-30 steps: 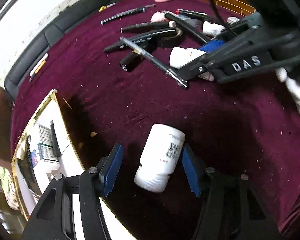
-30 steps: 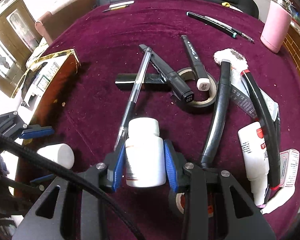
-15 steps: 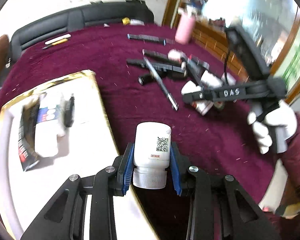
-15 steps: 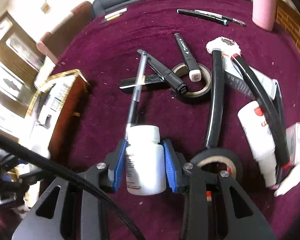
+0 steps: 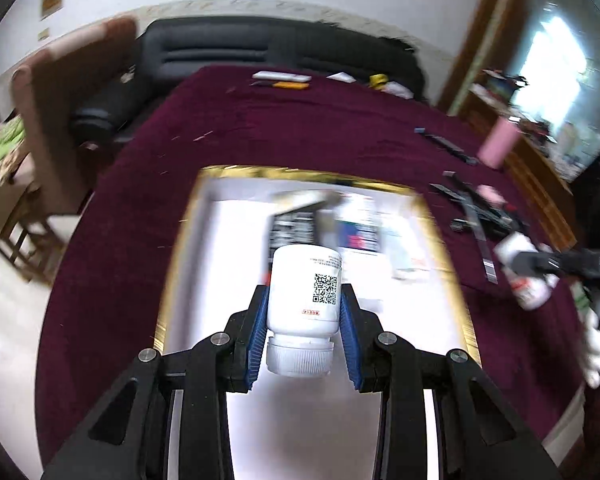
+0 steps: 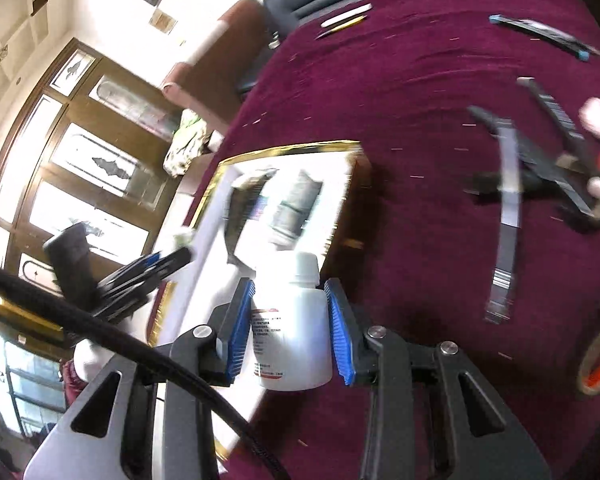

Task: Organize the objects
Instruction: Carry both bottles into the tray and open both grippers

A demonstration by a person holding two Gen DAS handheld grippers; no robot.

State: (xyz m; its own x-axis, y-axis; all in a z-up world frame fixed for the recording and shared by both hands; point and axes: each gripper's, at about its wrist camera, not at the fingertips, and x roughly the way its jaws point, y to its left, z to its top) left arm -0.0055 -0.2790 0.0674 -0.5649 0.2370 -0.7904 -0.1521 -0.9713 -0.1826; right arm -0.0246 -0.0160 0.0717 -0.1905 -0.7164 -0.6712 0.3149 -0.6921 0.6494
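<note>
— Both bottles moved?
— Yes; my left gripper (image 5: 303,334) clamps its white bottle (image 5: 305,300) above the gold-rimmed tray (image 5: 440,236) (blurred). My right gripper (image 6: 288,330) clamps another bottle (image 6: 290,332) beside it.

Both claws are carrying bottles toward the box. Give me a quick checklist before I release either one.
1. Left claw grip on its bottle: ok, pads clamp both sides, cap toward the camera.
2. Right claw grip on its bottle: ok, held with cap pointing away.
3. Left bottle over the box: ok, white interior lies beneath it.
4. Right bottle over the box: not ok, it hangs at the box's edge, partly above the cloth.
5. Free spot inside: cannot tell, contents are blurred.
6. Claws apart from each other: ok, apart in both views.
</note>
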